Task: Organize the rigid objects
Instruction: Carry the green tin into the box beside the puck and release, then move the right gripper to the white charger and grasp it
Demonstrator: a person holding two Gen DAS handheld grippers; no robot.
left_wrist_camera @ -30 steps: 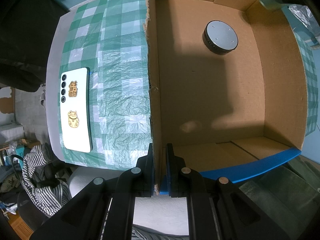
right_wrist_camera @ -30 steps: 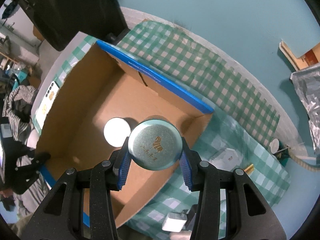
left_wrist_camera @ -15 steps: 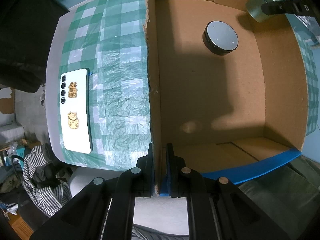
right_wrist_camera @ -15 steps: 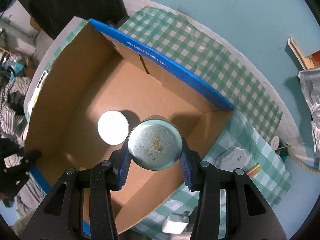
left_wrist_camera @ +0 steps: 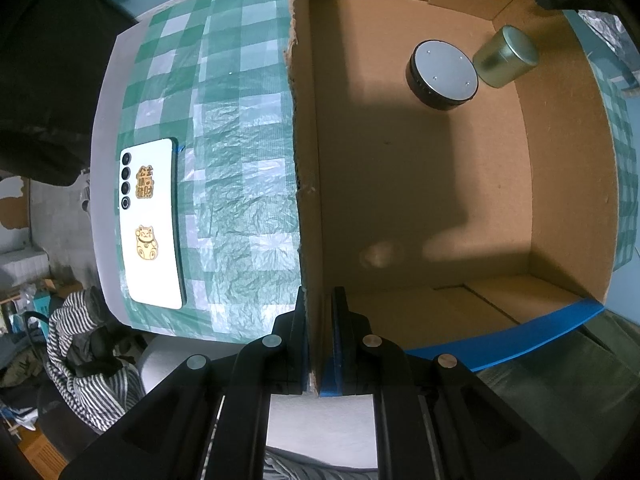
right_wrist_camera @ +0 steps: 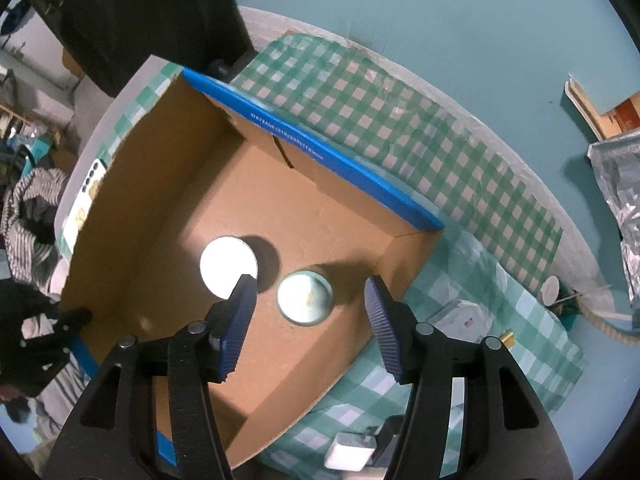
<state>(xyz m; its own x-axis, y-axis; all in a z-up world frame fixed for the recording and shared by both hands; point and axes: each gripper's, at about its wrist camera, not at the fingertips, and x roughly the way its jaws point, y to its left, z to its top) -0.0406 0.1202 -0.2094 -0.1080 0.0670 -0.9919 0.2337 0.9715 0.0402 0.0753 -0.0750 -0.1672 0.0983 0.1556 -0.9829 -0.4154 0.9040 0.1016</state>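
Note:
A cardboard box (left_wrist_camera: 568, 184) with blue edges stands on the green checked tablecloth. Inside it sit a round black puck with a silver top (left_wrist_camera: 442, 70) and a pale green tin (left_wrist_camera: 505, 56) beside it. In the right wrist view the tin (right_wrist_camera: 305, 297) stands upright on the box floor (right_wrist_camera: 320, 216), next to the puck (right_wrist_camera: 228, 266). My right gripper (right_wrist_camera: 306, 292) is open and empty above the tin. My left gripper (left_wrist_camera: 320, 320) is shut on the box's near wall. A white phone (left_wrist_camera: 150, 224) lies on the cloth left of the box.
A white charger (right_wrist_camera: 350, 454), a white packet (right_wrist_camera: 460, 320) and a small brass item (right_wrist_camera: 507, 337) lie on the cloth right of the box. Striped clothing (left_wrist_camera: 84, 364) hangs past the table's left edge. Foil (right_wrist_camera: 624, 184) lies at the far right.
My right gripper has opened and let go of the green tin, which now stands in the box beside the puck. The left gripper has kept its hold on the box wall.

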